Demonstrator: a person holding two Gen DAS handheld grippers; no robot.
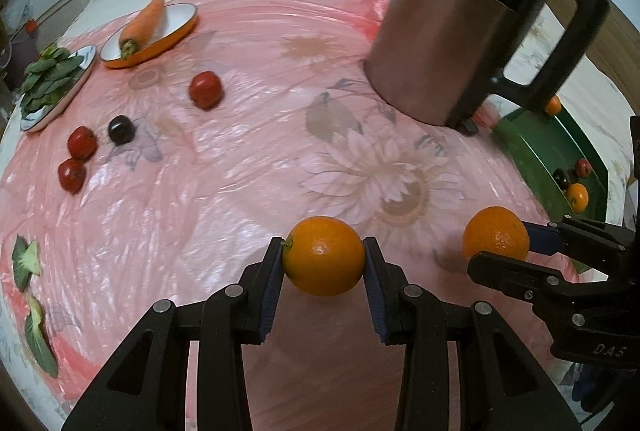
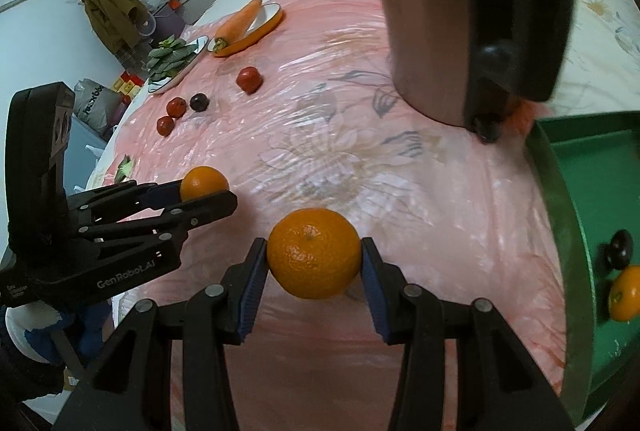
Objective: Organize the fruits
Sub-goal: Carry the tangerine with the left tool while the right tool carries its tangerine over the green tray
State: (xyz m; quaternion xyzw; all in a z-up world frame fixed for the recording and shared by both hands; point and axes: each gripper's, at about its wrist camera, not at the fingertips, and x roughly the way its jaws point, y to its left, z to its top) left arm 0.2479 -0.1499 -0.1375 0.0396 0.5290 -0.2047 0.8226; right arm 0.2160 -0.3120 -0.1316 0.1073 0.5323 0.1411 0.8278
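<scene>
While each gripper clamps an orange, the green tray (image 2: 560,191) lies beside them.

A table (image 1: 240,199) takes up most of both views, covered by a floral cloth with a glossy pink plastic sheet (image 1: 256,31) over it. At upper right of the left wrist view stands a steel jug (image 1: 448,31) with a black handle, and a green tray (image 1: 548,151) sits at the right edge. At upper left lie an orange-rimmed dish (image 1: 176,31) and, beside it, a plate (image 1: 64,103) of greens. Below them, three red fruits (image 1: 205,89) and one dark fruit (image 1: 121,129) rest on the sheet. Torn green leaves (image 1: 26,263) lie at the lower left edge.
</scene>
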